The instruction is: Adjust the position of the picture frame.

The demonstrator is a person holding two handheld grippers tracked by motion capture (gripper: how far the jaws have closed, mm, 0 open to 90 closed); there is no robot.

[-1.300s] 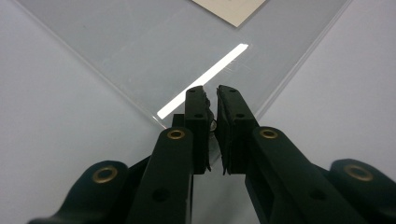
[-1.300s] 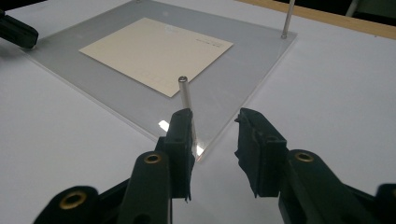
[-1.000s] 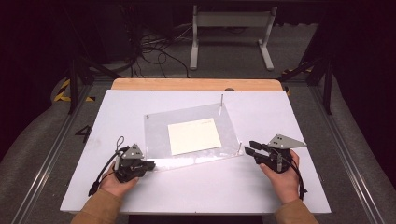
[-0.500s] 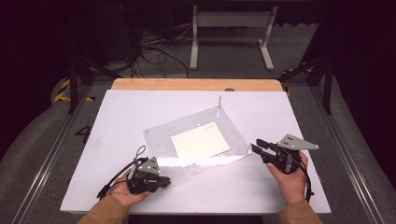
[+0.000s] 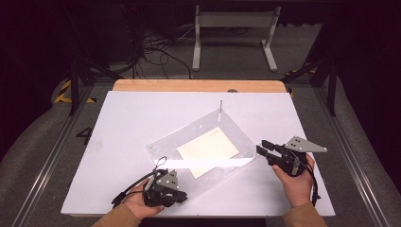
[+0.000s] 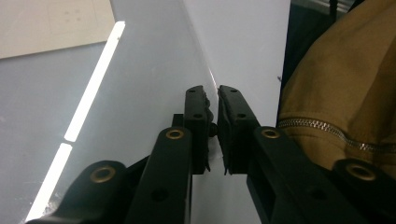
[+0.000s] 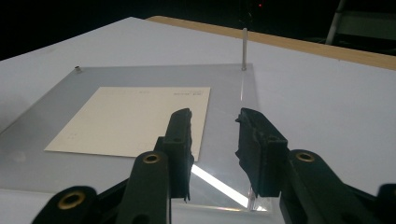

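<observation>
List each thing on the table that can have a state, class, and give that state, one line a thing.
clear sheet: lying flat on the white table, turned at an angle to its edges.
cream paper: flat under the clear sheet.
metal pin: upright at the sheet's far corner.
left gripper: jaws pinching the sheet's near edge.
right gripper: jaws open at the sheet's corner, holding nothing.

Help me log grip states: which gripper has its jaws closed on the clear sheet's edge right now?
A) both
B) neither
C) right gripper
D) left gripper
D: the left gripper has its jaws pinched together on the clear sheet's edge, while the right gripper holds its jaws apart at the sheet's corner.
</observation>
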